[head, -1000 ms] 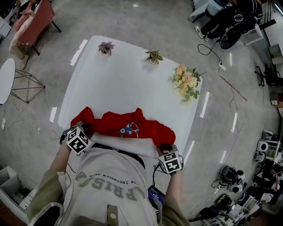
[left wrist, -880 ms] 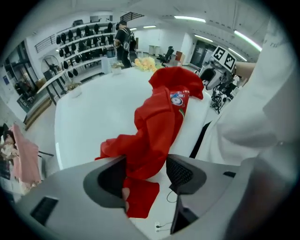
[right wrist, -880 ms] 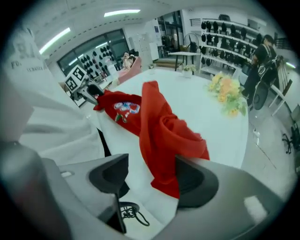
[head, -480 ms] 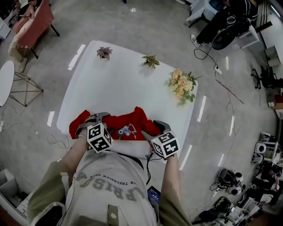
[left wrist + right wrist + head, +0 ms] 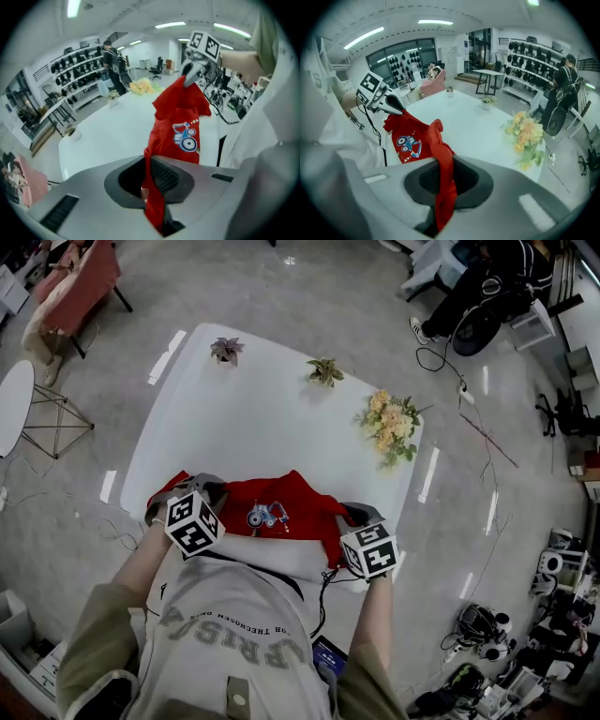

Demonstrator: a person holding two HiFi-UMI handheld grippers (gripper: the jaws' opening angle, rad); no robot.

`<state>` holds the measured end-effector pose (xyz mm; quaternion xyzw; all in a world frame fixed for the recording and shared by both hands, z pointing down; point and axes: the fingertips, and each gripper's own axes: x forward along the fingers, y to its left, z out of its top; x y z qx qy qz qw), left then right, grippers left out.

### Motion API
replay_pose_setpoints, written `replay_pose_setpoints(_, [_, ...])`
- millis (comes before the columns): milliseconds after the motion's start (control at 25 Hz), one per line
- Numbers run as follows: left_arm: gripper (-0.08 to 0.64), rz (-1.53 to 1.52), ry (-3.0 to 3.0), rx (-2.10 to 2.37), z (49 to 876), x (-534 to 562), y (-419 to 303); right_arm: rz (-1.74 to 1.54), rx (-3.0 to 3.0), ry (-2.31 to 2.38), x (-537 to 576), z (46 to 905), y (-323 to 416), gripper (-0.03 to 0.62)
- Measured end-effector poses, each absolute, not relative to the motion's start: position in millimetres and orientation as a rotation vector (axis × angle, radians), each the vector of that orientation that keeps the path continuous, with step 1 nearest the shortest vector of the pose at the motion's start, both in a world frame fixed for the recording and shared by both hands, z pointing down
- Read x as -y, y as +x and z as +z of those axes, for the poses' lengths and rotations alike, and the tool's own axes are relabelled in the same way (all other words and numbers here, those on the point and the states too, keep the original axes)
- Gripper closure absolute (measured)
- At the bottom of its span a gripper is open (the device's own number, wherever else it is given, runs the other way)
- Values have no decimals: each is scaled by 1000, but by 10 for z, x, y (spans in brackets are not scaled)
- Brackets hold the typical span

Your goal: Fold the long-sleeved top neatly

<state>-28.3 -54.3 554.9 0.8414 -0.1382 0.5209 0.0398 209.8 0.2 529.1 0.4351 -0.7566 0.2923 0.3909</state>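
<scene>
Bright ceiling lighting; table glare; fisheye-distorted edges.

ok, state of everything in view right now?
red top: bunched, unfolded, strung between both tools.
left tool: jaws just closed, shut on the top.
right tool: jaws just closed, shut on the top.
bouquet: on the table, right side.
pinkish plant: upright, far edge.
greenish plant: upright, far edge.

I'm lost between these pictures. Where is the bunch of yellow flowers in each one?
Head view: bunch of flowers, upper right, near the table's right edge.
Left gripper view: small, upper middle, left of the red top.
Right gripper view: right of centre.
Shared landmark: the top's tractor print.
</scene>
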Motion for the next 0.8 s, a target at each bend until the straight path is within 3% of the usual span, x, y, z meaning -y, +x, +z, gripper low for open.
replay_pose_setpoints(320, [520, 1453, 2614, 797, 5314, 2144, -118, 789, 1955, 1265, 1091, 5154, 2818, 571])
replay_pose_setpoints(640, [514, 1593, 2458, 899, 5901, 2881, 119, 923, 1736, 1231, 1698, 5946, 3082, 569])
replay_pose_setpoints(800, [407, 1484, 2315, 1012, 6125, 3024, 31, 1015, 1698, 1342, 1771, 6162, 3146, 521])
